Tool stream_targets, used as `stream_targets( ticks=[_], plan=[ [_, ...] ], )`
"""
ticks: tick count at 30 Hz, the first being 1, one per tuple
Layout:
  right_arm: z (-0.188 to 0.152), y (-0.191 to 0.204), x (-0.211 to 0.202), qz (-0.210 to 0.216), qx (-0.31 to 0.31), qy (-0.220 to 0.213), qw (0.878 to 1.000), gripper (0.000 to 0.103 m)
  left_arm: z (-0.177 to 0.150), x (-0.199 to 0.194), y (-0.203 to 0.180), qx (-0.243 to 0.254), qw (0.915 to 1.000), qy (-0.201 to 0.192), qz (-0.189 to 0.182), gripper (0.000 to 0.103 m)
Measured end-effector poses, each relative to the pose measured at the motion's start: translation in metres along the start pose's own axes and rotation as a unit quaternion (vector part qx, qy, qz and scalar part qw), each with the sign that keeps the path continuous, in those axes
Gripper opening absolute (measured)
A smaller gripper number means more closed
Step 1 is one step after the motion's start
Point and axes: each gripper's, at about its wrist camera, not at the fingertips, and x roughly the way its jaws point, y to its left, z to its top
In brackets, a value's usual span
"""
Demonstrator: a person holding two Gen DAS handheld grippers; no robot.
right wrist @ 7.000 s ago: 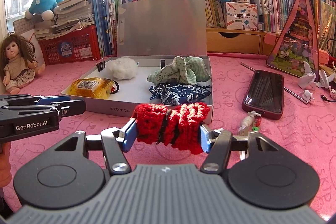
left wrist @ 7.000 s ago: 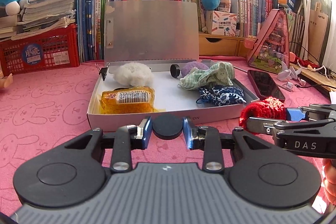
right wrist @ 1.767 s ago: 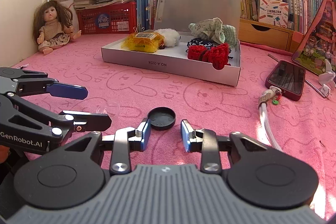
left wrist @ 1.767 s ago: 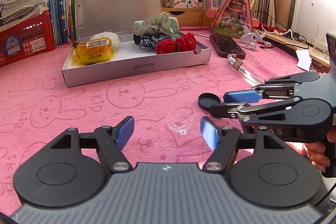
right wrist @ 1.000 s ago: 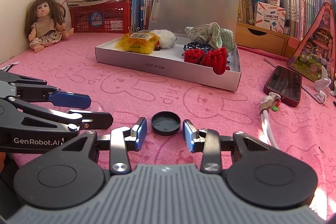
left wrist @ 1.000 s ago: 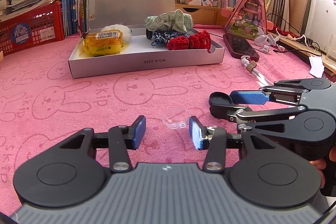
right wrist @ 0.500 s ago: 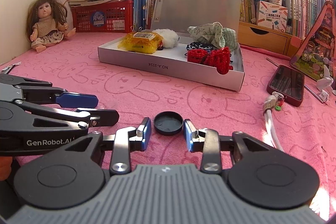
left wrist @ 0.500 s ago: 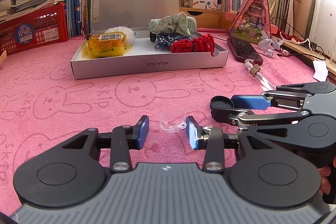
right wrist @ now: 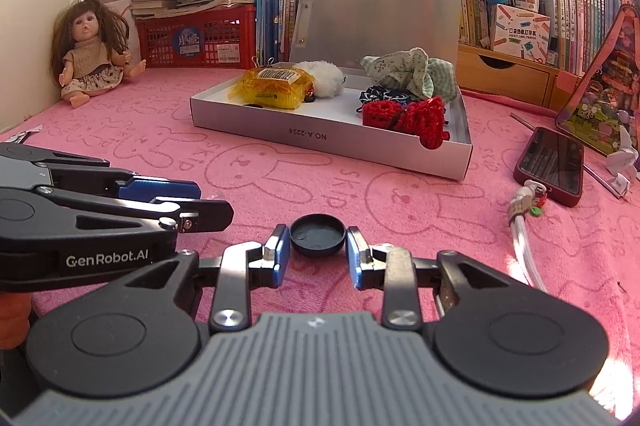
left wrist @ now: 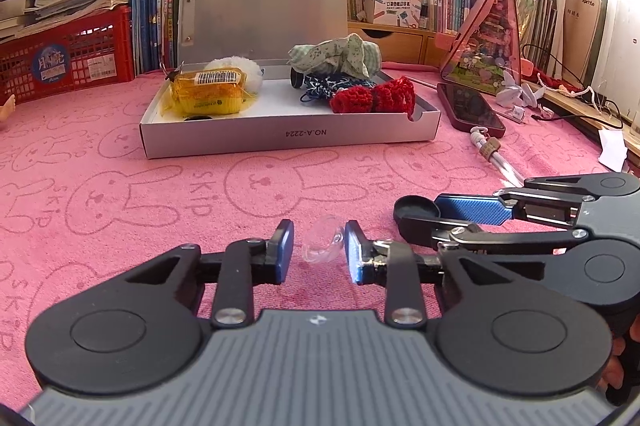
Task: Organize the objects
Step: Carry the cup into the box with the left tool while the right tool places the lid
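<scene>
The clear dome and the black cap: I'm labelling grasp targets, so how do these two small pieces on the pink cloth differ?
The clear dome is see-through and glassy; the black cap is opaque and matte. The dome looks tipped, with a small nub at one side; the cap sits flat, hollow side up. The dome lies between the left tongs, the cap between the right tongs. Both are small, round and rest on the pink cloth.
</scene>
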Motion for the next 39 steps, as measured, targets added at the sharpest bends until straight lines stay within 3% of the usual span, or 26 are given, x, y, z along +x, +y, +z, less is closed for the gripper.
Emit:
stream_targets(
  ticks=[11, 15, 17, 20, 25, 29, 39],
  plan=[
    [-0.002, -0.01, -0.003, -0.024, 0.009, 0.002, 1.0, 0.035, -0.002, 0.005, 0.003, -0.006, 0.9999, 0.01, -0.01, 0.035],
    [-0.001, -0.014, -0.003, -0.024, 0.015, 0.002, 1.0, 0.035, 0.001, 0.01, 0.001, -0.006, 0.9993, 0.015, -0.033, 0.058],
    [-0.002, -0.014, -0.003, -0.032, 0.014, 0.001, 0.999, 0.035, 0.001, 0.011, 0.0, -0.005, 0.9994, 0.014, -0.03, 0.059],
    [-0.002, -0.015, -0.002, -0.029, 0.019, 0.002, 0.999, 0.035, 0.001, 0.012, -0.002, -0.006, 0.9996, 0.011, -0.026, 0.057],
    [-0.001, -0.013, -0.003, -0.029, 0.013, -0.001, 0.999, 0.035, 0.0, 0.011, -0.003, 0.003, 0.9999, 0.008, -0.007, 0.033],
    [0.003, -0.012, -0.002, -0.031, 0.017, -0.004, 0.999, 0.035, 0.004, 0.01, 0.002, -0.013, 0.9999, 0.009, -0.006, 0.033],
    [0.02, -0.009, 0.004, -0.034, 0.016, -0.012, 0.999, 0.035, 0.033, 0.015, 0.004, 0.006, 0.9997, 0.003, 0.024, 0.033]
  ],
)
